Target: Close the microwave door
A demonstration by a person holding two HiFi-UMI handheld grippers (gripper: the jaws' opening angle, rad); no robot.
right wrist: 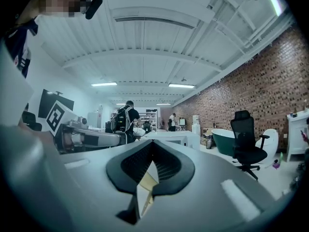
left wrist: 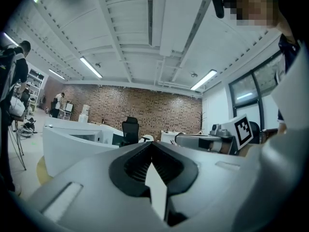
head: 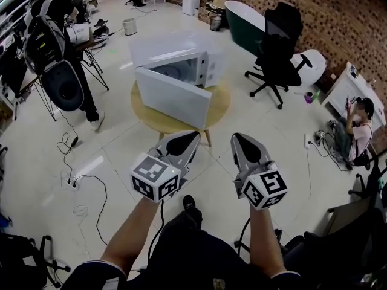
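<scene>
A white microwave [head: 181, 56] stands on a round wooden table [head: 217, 110], some way ahead of both grippers. Its door [head: 172, 96] hangs open, swung out toward me on the left side. In the head view my left gripper [head: 195, 135] and right gripper [head: 236, 136] are held side by side over the floor, short of the table, both pointing at the microwave. Each is shut with nothing between its jaws. The open door [left wrist: 67, 151] shows low on the left in the left gripper view. The microwave [right wrist: 174, 138] lies straight ahead in the right gripper view.
A black office chair [head: 277, 47] and a green bathtub [head: 242, 20] stand behind and right of the table. A person with a backpack [head: 51, 41] stands at the left by tripods. Another person [head: 358, 125] sits at the far right. Cables [head: 75, 174] trail over the floor on the left.
</scene>
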